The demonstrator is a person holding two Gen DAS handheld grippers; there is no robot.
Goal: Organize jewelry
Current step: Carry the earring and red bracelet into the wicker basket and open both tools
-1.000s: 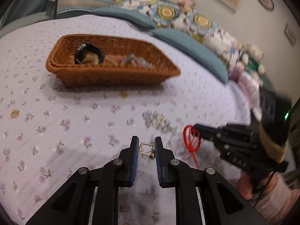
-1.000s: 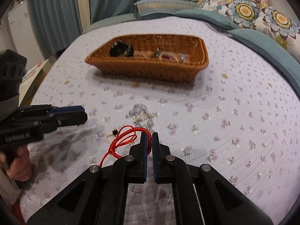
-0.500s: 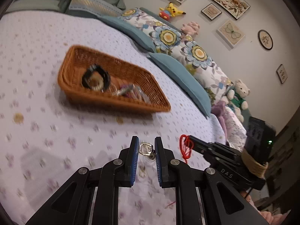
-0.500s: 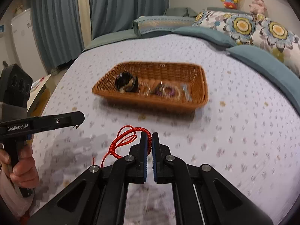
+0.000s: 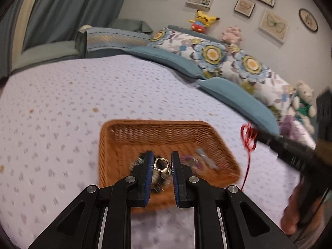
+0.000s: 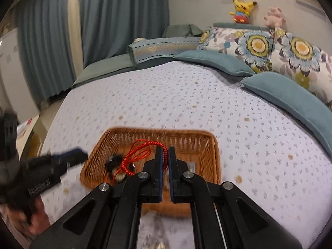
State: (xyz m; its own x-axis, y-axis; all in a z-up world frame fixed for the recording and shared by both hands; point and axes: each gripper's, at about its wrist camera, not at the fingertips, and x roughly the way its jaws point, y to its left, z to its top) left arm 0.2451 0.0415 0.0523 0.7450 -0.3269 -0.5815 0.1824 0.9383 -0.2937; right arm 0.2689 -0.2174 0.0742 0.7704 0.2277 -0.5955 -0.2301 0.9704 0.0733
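A brown wicker basket [image 5: 128,145] [image 6: 207,151] lies on the lilac flowered bedspread, with several jewelry pieces inside. My left gripper [image 5: 162,166] is shut on a small gold square ring with a bead [image 5: 161,165] and holds it above the basket's near part. My right gripper [image 6: 165,159] is shut on a red cord bracelet [image 6: 141,153], which hangs in loops over the basket; the cord also shows in the left wrist view [image 5: 248,139] at the basket's right side.
Blue and floral pillows [image 5: 228,62] [image 6: 280,51] line the right of the bed. Plush toys [image 5: 202,21] sit on the headboard. Blue curtains [image 6: 114,16] hang behind. The bedspread [image 5: 62,103] stretches left of the basket.
Both grippers have lifted off the bedspread and moved forward over the basket, each still holding its piece. The basket now sits directly under the fingertips.
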